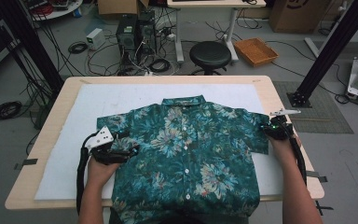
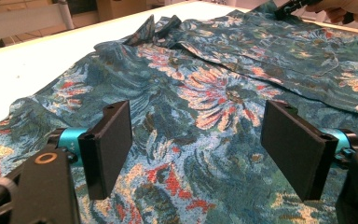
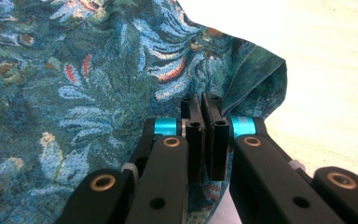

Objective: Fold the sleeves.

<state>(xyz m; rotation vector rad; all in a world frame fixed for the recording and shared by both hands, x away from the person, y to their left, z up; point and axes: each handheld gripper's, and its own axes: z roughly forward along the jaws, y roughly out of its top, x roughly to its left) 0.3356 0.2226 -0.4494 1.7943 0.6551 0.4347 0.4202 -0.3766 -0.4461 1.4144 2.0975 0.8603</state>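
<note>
A teal short-sleeved shirt [image 1: 186, 149] with a blue and red flower print lies flat, buttoned, collar away from me, on the white mat. My left gripper [image 1: 128, 151] hovers over the shirt's left side by the sleeve; in the left gripper view [image 2: 198, 116] its jaws stand wide apart over the cloth [image 2: 214, 88] with nothing between them. My right gripper [image 1: 267, 127] is at the right sleeve's outer edge. The right gripper view shows it [image 3: 202, 105] shut on the sleeve hem [image 3: 256, 79], which puckers up around the jaws.
A white mat [image 1: 102, 102] covers most of the wooden table [image 1: 51, 121]. Beyond the far edge stand a black stool [image 1: 209, 53], an orange basket [image 1: 255, 50] and computer towers [image 1: 135, 30] among cables. Black frame posts rise at both back corners.
</note>
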